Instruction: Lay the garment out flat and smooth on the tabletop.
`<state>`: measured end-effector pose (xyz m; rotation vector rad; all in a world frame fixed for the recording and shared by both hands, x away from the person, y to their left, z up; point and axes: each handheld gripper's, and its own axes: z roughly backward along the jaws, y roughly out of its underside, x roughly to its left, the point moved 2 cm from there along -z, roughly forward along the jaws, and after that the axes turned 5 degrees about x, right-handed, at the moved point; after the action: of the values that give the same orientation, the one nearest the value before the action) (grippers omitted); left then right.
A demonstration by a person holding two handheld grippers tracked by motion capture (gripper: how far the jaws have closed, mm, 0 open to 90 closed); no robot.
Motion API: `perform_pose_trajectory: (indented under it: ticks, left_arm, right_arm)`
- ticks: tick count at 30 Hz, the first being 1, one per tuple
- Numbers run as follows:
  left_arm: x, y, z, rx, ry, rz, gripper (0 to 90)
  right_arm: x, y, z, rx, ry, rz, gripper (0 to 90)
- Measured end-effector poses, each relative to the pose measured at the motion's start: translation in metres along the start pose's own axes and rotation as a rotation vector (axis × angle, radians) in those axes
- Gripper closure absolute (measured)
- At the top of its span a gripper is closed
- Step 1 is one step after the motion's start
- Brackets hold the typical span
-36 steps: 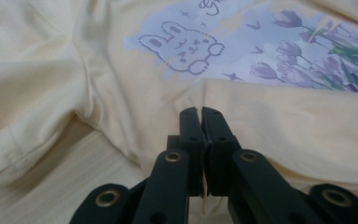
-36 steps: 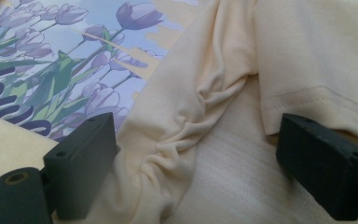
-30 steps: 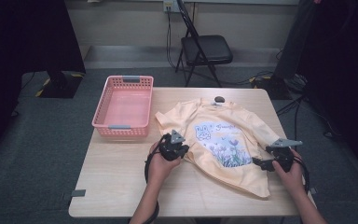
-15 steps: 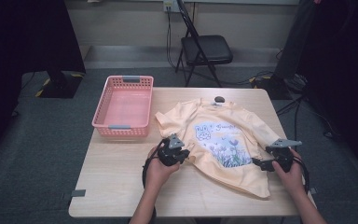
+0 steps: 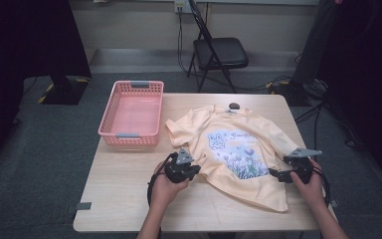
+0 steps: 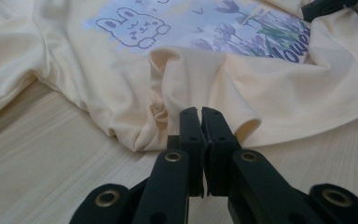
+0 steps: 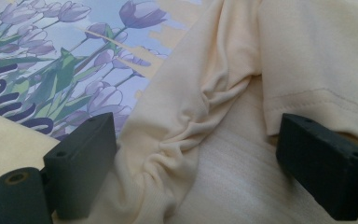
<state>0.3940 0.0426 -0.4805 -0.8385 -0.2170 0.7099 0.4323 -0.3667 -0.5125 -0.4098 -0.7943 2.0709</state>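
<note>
Shirt [image 5: 234, 149], centre frame: light, limp, bunches readily; best taken at hem or side folds. Left gripper [image 6: 200, 114] clenched on a shirt fold; right gripper [image 7: 191, 163] released, jaws straddling a bunched fold.

My pale yellow T-shirt [image 5: 238, 154] lies face up on the bench [image 5: 124, 189], collar at the far edge, hem towards me. Its front carries a light blue print with a white rabbit, purple tulips and lettering. The cloth is rumpled; one side edge is bunched into a raised fold, the other creased into gathers
</note>
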Motion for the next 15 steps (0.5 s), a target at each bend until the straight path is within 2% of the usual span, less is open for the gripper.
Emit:
perform_pose_trajectory:
  ticks: [15]
  left_arm:
    - [-0.009, 0.016, 0.011, 0.005, 0.008, -0.012, 88.4]
  right_arm:
    - [0.000, 0.000, 0.000, 0.000, 0.000, 0.001, 11.6]
